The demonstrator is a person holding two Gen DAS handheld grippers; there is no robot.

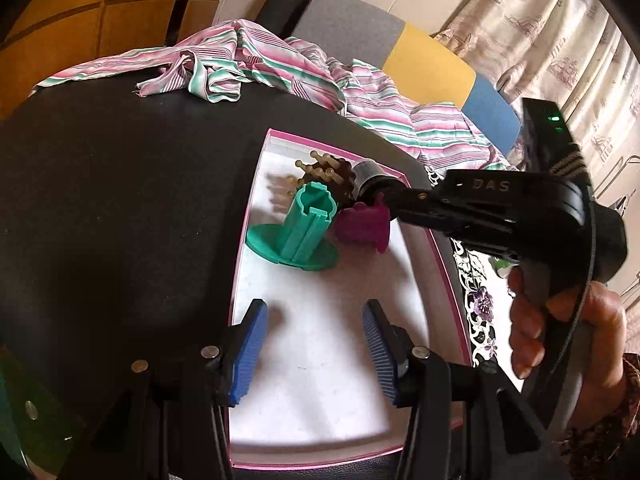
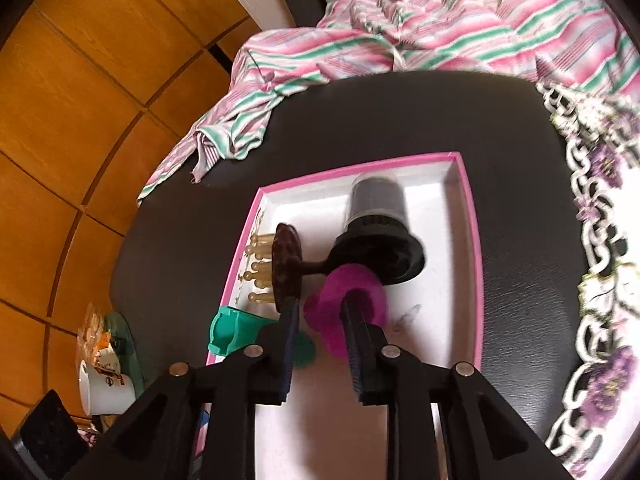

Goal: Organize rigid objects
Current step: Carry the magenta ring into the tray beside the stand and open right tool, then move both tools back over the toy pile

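Inside pink tray [image 2: 472,240]: magenta piece [image 2: 360,284], green spool [image 1: 304,232].

pink-rimmed tray [image 1: 256,216], green spool [image 1: 298,232], magenta piece [image 1: 360,226], hairbrush [image 1: 328,178]

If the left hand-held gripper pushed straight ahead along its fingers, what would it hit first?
Probably the bare white floor of the pink-rimmed tray, since the left hand-held gripper points downward with open jaws. The green spool lies beyond, though depth is unclear.

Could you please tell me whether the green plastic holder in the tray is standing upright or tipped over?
Upright: the green holder stands on its round base inside the pink-rimmed tray.
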